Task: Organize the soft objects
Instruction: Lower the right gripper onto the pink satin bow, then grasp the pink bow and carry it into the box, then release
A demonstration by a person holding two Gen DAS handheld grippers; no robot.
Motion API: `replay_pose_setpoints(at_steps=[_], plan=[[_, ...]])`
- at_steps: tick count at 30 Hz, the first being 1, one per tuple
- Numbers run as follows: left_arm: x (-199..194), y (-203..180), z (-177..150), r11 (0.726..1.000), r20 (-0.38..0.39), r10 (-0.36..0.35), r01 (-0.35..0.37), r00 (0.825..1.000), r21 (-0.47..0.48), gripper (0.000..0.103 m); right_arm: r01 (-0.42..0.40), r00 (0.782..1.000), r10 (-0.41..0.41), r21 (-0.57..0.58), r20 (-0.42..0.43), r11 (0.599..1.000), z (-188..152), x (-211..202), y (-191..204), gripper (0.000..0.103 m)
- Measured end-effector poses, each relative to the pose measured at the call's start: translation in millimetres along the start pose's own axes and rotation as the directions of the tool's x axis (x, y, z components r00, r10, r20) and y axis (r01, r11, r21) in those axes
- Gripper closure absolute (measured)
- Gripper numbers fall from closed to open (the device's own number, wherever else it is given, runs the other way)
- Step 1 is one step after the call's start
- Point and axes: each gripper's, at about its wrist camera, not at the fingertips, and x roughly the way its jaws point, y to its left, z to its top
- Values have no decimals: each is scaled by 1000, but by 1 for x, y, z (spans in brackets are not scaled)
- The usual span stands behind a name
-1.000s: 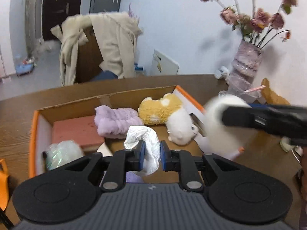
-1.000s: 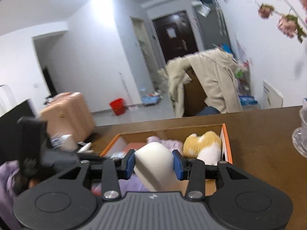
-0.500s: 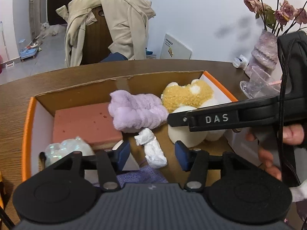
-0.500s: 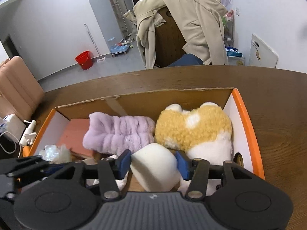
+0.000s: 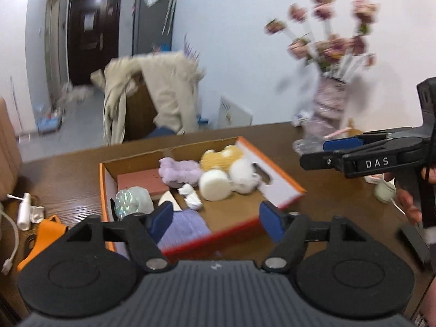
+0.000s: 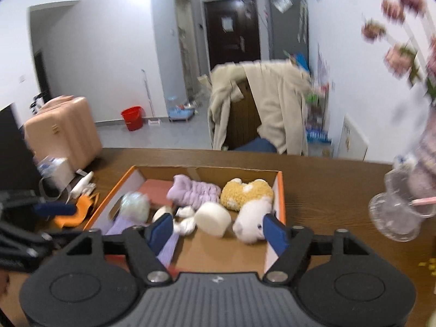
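Observation:
An orange-rimmed cardboard box (image 5: 280, 182) (image 6: 281, 190) on the wooden table holds soft things: a white round sponge (image 5: 214, 184) (image 6: 213, 218), a crumpled white tissue (image 5: 190, 196) (image 6: 186, 219), a purple fluffy cloth (image 5: 178, 173) (image 6: 194, 192), a yellow and white plush (image 5: 234, 164) (image 6: 248, 199), a pink sponge block (image 5: 140, 181) and a shiny wrapped ball (image 5: 132, 200) (image 6: 135, 205). My left gripper (image 5: 215, 219) is open and empty, raised in front of the box. My right gripper (image 6: 218, 231) is open and empty above the box's near edge; it also shows from the side in the left wrist view (image 5: 321, 152).
A vase of pink flowers (image 5: 328, 109) and a glass dish (image 6: 397, 215) stand right of the box. An orange item (image 5: 45, 234), a white cable and small white things (image 5: 24, 212) lie to its left. A chair draped with a beige coat (image 6: 261, 109) stands behind the table.
My left gripper let go of the white tissue and my right gripper let go of the white sponge; both lie in the box. Both grippers opened wide and drew back and up.

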Motion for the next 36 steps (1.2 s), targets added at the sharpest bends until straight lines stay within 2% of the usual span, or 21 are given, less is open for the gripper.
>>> replay_pose_setpoints(at_steps=[2, 5, 7, 12, 15, 18, 22, 27, 30, 33, 36], plan=[[-30, -18, -21, 1000, 33, -1, 1, 999, 23, 23, -11, 1000, 11, -30, 17, 999, -23, -33, 7, 28], [-60, -40, -55, 999, 41, -8, 7, 999, 39, 22, -42, 998, 46, -89, 44, 995, -64, -74, 15, 26], [-79, -52, -82, 998, 48, -39, 37, 998, 46, 20, -50, 997, 55, -111, 46, 993, -90, -94, 20, 26], [-112, -65, -142, 999, 65, 1, 3, 998, -54, 20, -32, 999, 34, -106, 13, 994, -156, -126, 33, 26], [-122, -67, -162, 991, 57, 14, -6, 998, -132, 20, -64, 998, 63, -78, -20, 995, -186, -135, 37, 26], [-121, -71, -166, 991, 46, 13, -6, 999, -137, 19, -72, 997, 71, -47, -30, 996, -198, -136, 34, 26], [-110, -74, -161, 992, 35, -3, 8, 999, -128, 19, -59, 998, 59, -8, -25, 998, -199, -130, 24, 26], [-76, -79, -147, 989, 8, -33, 33, 999, -145, 19, -61, 997, 63, 54, -33, 997, -194, -103, 5, 29], [-46, -82, -139, 983, -7, -37, 35, 999, -178, 21, -57, 997, 62, 89, -47, 994, -190, -81, -6, 33], [-13, -83, -132, 975, -14, -16, 12, 1000, -221, 25, -67, 995, 75, 115, -65, 991, -186, -57, -17, 43], [17, -83, -129, 970, -35, -53, 43, 998, -238, 27, -77, 993, 88, 135, -80, 988, -182, -31, -24, 48]])
